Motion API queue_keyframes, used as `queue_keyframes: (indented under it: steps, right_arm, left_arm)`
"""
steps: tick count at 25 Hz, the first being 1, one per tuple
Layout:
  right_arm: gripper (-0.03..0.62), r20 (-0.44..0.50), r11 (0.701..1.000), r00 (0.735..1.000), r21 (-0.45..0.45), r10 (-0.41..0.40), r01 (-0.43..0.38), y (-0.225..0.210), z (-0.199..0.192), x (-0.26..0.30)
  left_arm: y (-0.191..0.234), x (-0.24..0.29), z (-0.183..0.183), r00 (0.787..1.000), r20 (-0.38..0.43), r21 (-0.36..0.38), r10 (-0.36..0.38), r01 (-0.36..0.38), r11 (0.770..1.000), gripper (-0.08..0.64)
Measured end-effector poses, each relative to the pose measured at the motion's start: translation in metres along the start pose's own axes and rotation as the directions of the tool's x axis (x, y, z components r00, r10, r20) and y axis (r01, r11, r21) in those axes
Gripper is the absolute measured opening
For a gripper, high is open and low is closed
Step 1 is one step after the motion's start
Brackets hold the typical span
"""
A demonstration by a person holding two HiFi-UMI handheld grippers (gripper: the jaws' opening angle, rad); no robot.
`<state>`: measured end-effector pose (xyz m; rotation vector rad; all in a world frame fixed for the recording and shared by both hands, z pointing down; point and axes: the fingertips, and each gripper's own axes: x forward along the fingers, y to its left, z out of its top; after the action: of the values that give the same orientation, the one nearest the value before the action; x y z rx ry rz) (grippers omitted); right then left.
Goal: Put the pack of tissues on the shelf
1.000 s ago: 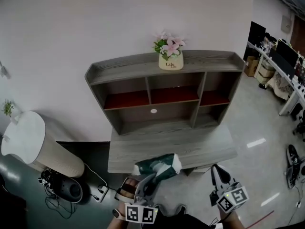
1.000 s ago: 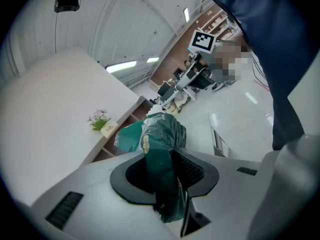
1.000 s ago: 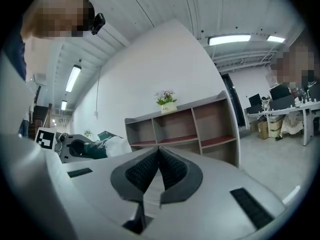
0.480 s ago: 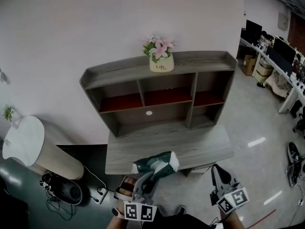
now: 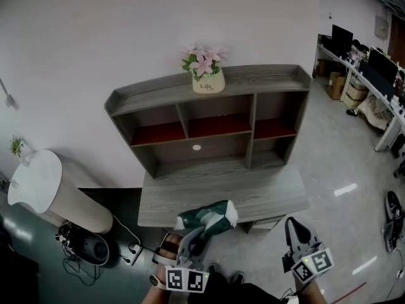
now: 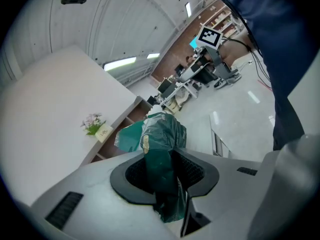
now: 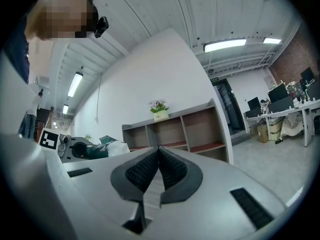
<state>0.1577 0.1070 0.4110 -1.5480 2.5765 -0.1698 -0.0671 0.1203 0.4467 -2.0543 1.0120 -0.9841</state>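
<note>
Left gripper (image 5: 197,236) clamped on pack of tissues (image 5: 210,215); right gripper (image 5: 296,228) closed, empty. Beyond: desk (image 5: 259,198), shelf (image 5: 269,76) with flower pot (image 5: 207,82) on top.

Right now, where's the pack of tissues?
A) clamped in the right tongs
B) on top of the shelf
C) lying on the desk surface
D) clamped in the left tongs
D: the left gripper view shows the left tongs pressed onto the green pack of tissues, held in front of the desk, while the right tongs are closed on nothing.
</note>
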Motion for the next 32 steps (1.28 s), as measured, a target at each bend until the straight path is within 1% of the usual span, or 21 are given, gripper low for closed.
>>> queue_keyframes:
  steps: [9,15,23,32]
  right_arm:
    - [0.011,-0.015,1.0,1.0,0.018,-0.021,0.021,-0.02,-0.004,0.0]
    - [0.011,-0.021,0.999,0.999,0.025,-0.036,0.037,-0.03,-0.007,0.009]
    - [0.011,-0.034,0.998,0.998,0.01,-0.058,0.059,-0.043,-0.005,0.036]
    - [0.011,-0.035,0.995,0.994,-0.011,-0.1,0.1,-0.06,0.001,0.074]
  left_arm:
    - [0.003,0.019,0.005,1.0,-0.01,0.016,-0.012,0.012,1.0,0.124]
    - [0.009,0.035,0.003,1.0,-0.009,0.03,-0.025,0.026,0.999,0.124]
    - [0.026,0.064,-0.006,0.999,0.009,0.036,-0.037,0.037,0.999,0.124]
    - [0.058,0.109,-0.015,0.998,0.052,0.051,-0.041,0.038,0.998,0.124]
